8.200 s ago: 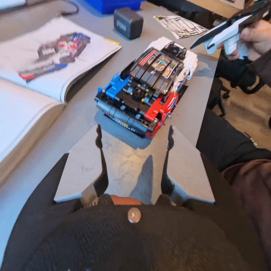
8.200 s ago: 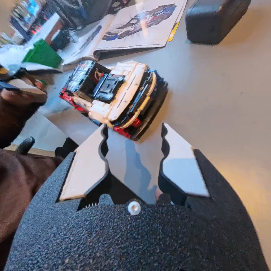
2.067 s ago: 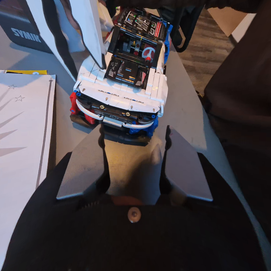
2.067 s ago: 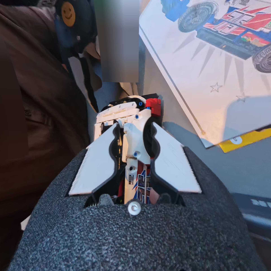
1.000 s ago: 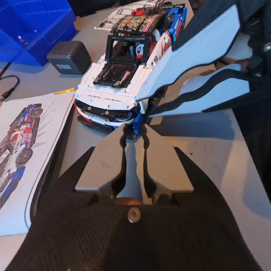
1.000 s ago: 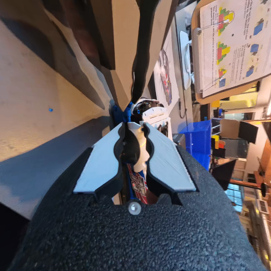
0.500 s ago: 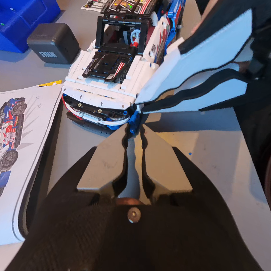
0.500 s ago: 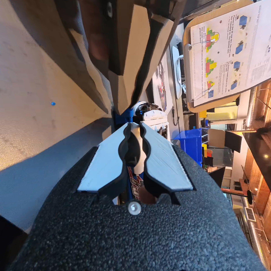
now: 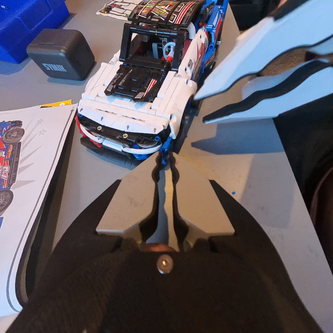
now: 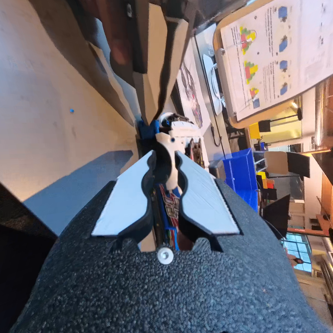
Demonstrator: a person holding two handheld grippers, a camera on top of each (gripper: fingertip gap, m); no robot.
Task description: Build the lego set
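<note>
The lego car (image 9: 137,100), with a white hood, black roof and blue and red sides, stands on the grey table (image 9: 234,180) nose toward me. My left gripper (image 9: 164,156) is shut on the blue piece (image 9: 165,147) at the car's front right corner. It also shows in the right wrist view (image 10: 151,122), coming from the top. My right gripper (image 10: 165,155) is closed narrowly around the white front fender arch of the car (image 10: 183,129). In the left wrist view it (image 9: 199,110) reaches in from the right.
An open instruction booklet (image 9: 27,171) lies left of the car. A dark grey cube (image 9: 61,54) and a blue bin (image 9: 23,23) stand behind it, with a sticker sheet (image 9: 115,9) farther back. The table edge and a person's dark clothing are close on the right. The dark grey cube (image 9: 61,54) is about 20 cm from both grippers' fingertips. Look for it in the right wrist view (image 10: 215,166) too.
Both grippers, open and apart at first, have closed on the car's front right corner after it was turned round. In the last half second the right jaws widened a little.
</note>
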